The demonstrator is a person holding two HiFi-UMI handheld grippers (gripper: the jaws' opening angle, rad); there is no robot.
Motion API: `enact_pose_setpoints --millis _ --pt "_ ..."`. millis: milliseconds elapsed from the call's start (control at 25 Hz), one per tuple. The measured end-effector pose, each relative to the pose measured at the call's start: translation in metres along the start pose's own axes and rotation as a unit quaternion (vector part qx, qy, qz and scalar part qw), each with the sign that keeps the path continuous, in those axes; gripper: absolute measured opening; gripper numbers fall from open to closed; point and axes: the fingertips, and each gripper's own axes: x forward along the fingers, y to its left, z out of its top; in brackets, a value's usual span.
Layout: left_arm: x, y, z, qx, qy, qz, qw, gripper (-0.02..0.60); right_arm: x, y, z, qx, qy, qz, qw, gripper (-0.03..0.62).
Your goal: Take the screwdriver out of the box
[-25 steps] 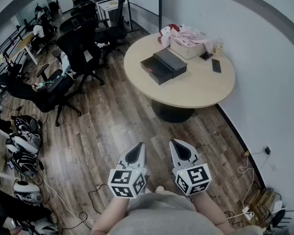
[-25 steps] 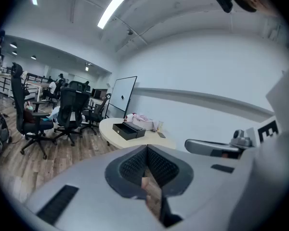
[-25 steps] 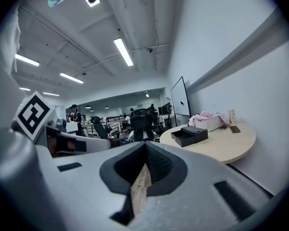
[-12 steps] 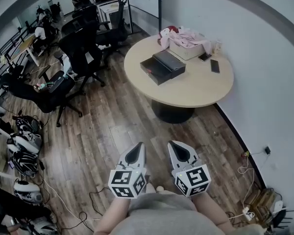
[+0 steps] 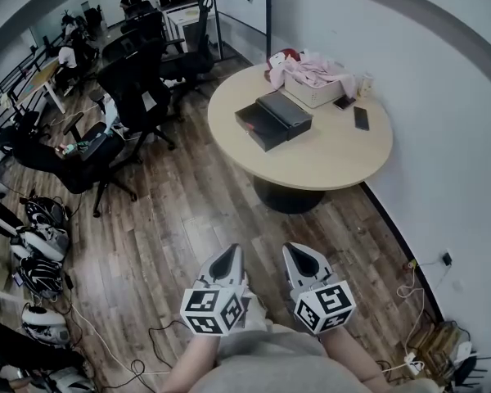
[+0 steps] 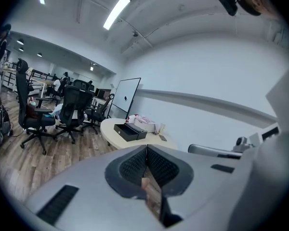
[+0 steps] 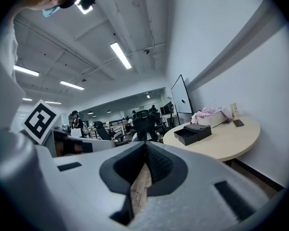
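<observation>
My left gripper and right gripper keep fingers clenched, empty; only their views show ceiling lights.

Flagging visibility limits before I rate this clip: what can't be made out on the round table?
- Black box, all views: too far away and too small. Its open part is dark, so no screwdriver can be made out.
- White basket, head view: the pink cloth covers its contents.
- Flat dark item near the wall, head view: too small to identify.
</observation>
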Motion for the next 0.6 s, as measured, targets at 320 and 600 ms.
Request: enact_pose_setpoints --millis 320,600 --pt "0.063 0.028 0.014 0.006 0.009 -0.004 0.9999 0.003 0.06 -0.031 0.008 -0.005 0.002 -0.005 1.0 0.002" --pt "0.132 0.067 0.04 0.007 0.021 -0.01 0.9997 0.003 0.138 -0.06 0.03 -0.014 0.001 -0.008 1.0 0.002"
